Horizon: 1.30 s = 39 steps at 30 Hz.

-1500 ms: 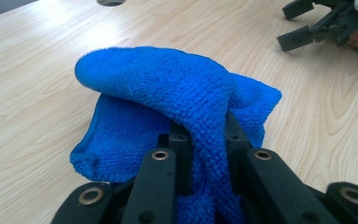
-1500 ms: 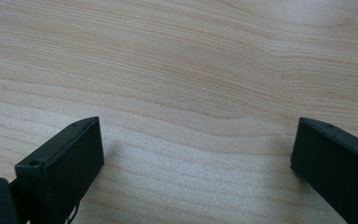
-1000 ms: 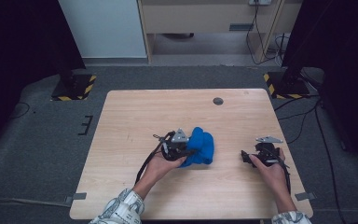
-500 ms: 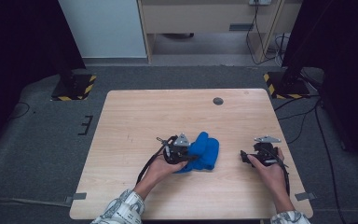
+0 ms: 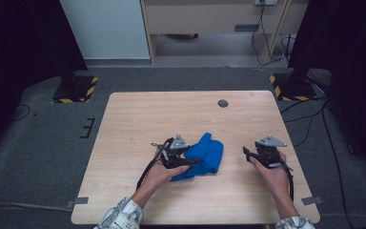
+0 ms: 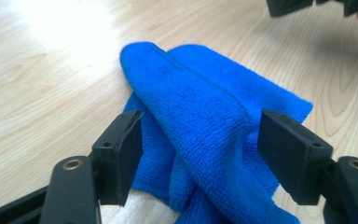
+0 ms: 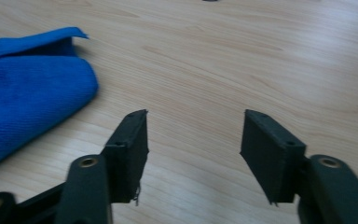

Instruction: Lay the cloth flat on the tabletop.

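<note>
The blue cloth (image 5: 205,155) lies folded in a lump on the wooden table (image 5: 138,119), near the front edge, between the two hands.

The left gripper (image 5: 190,162) sits right at the cloth. Its jaws have just been opening & now stand wide, w/ the cloth between them but the pads not pressing on it. So it has let go; a sec ago it was pinching the cloth.

The right gripper (image 5: 246,151) is off to the side, apart from the cloth. Its jaws have just been closing, now about half open, w/ nothing in them.

I think this fold is done & the cloth is left to rest.
</note>
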Each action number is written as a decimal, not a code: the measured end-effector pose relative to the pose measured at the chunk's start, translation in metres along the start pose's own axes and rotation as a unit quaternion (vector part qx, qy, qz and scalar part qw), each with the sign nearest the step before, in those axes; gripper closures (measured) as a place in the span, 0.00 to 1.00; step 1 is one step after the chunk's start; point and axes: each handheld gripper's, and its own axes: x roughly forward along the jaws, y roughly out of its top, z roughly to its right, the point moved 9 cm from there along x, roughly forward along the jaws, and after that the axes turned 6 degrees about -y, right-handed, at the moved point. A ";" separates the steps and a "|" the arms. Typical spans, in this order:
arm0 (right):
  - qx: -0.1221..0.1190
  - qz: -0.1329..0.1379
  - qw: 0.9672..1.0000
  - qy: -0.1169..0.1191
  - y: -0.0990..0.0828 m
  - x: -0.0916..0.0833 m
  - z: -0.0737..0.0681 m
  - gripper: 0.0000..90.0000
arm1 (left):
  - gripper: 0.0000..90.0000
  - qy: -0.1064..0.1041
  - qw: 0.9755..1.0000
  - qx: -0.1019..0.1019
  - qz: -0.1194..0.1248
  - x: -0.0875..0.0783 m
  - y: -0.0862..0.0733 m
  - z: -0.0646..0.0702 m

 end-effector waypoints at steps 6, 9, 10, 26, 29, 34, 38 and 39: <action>-0.031 0.007 0.999 0.036 0.012 0.003 -0.025 0.65 | 0.33 0.015 1.000 0.002 0.003 -0.022 -0.011 0.001; -0.047 0.010 0.997 0.053 0.019 0.007 -0.037 0.74 | 0.33 0.018 1.000 -0.006 0.006 -0.034 -0.020 0.001; -0.047 0.012 0.997 0.059 0.020 0.008 -0.040 0.76 | 0.33 0.023 1.000 -0.007 0.006 -0.039 -0.023 0.001; -0.058 0.006 0.991 0.116 0.033 0.031 -0.081 0.61 | 0.33 0.017 0.999 0.000 -0.036 -0.061 -0.078 0.008; -0.060 -0.004 0.991 0.123 0.030 0.035 -0.086 0.50 | 0.33 0.013 1.000 -0.004 -0.025 -0.061 -0.076 0.008; -0.064 -0.011 0.990 0.125 0.027 0.042 -0.092 0.43 | 0.29 0.010 1.000 -0.004 -0.028 -0.058 -0.079 0.009; -0.066 -0.020 0.990 0.124 0.023 0.047 -0.093 0.46 | 0.29 0.007 0.999 0.005 -0.036 -0.052 -0.080 0.014; -0.069 -0.024 0.990 0.124 0.021 0.048 -0.093 0.46 | 0.30 0.006 0.999 0.006 -0.038 -0.051 -0.080 0.014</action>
